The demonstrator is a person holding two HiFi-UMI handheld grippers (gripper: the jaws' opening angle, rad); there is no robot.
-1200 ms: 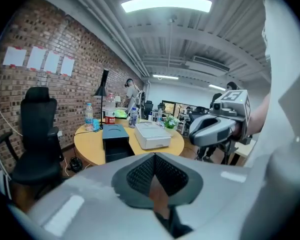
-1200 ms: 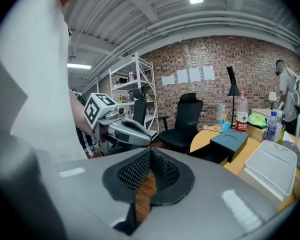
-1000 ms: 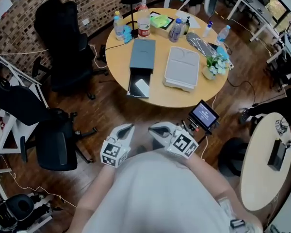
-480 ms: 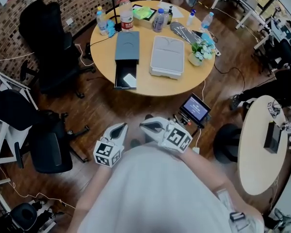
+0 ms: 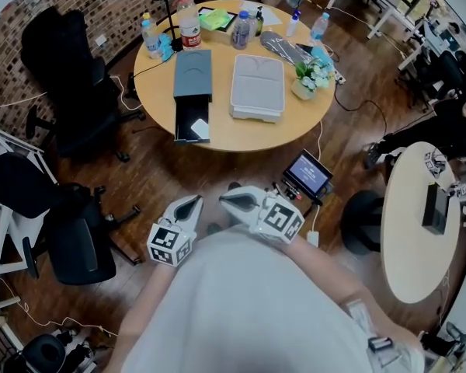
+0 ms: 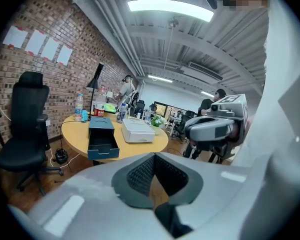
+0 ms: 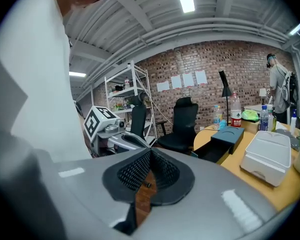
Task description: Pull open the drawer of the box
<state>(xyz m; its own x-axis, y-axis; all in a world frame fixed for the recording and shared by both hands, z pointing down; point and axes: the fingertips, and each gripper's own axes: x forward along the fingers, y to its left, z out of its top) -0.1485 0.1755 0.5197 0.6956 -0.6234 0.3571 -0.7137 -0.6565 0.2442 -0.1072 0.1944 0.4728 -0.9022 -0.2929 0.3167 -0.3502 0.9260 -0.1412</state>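
A blue-grey box lies on the round wooden table, far ahead of me. Its drawer stands pulled out toward the table's near edge, with a white item inside. Both grippers hang close to my body, well short of the table. The left gripper is shut with nothing in it. Beside it the right gripper is shut and empty too. The left gripper view shows its closed tips with the box and open drawer beyond. The right gripper view shows its tips meeting, the box at right.
A pale grey case, bottles, a lamp and a potted plant share the table. Black office chairs stand at left. A small screen on a stand is near my right gripper. Another round table is at right.
The table and box have slid up and left in the head view and look smaller. Both grippers stay shut and near my body.
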